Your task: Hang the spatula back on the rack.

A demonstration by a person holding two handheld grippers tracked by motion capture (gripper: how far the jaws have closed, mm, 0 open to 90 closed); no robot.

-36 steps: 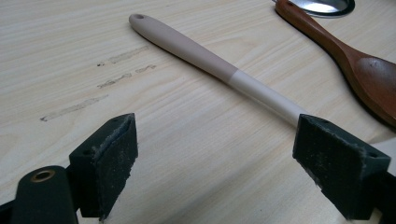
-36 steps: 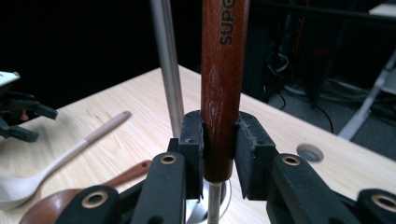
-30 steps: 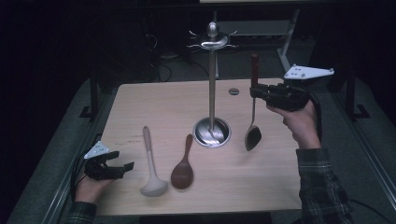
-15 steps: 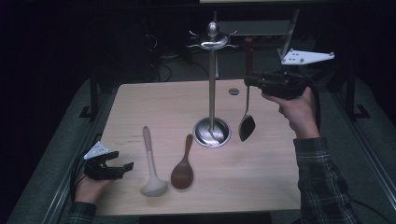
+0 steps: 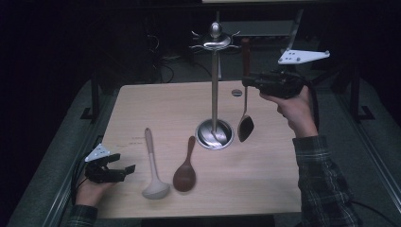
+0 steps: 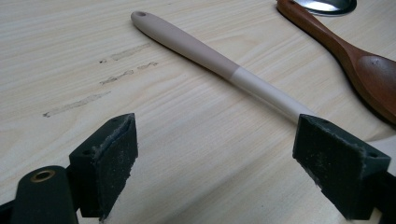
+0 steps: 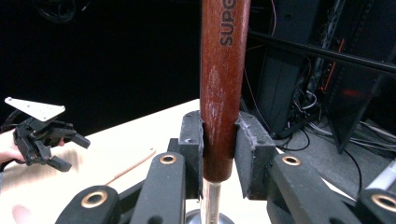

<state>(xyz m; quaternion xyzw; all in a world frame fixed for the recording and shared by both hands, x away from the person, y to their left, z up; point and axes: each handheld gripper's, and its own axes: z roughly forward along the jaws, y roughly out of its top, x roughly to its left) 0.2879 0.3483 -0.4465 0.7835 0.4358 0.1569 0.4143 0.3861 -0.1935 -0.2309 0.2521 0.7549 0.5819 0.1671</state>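
My right gripper (image 5: 247, 81) is shut on the red-brown wooden handle of a metal ladle (image 5: 245, 126), which hangs upright in the air just right of the steel utensil stand (image 5: 215, 85). The handle (image 7: 219, 88) stands pinched between the two pads in the right gripper view. At the table's front left corner my left gripper (image 5: 122, 164) rests open and holds nothing. Ahead of its jaws lie a beige ladle (image 6: 219, 65) and a brown wooden spoon (image 6: 364, 70). From above, the beige ladle (image 5: 151, 165) and wooden spoon (image 5: 185, 170) lie side by side left of the stand's base.
The stand's round base (image 5: 214, 134) sits mid-table and its hooks (image 5: 215, 43) spread at the top. A small dark disc (image 5: 236, 92) lies at the back of the wooden table (image 5: 142, 109). Dark cables and equipment frames stand behind the table.
My right gripper has lifted the metal ladle higher and carried it slightly left, toward the stand's top. The left gripper has stayed where it was.
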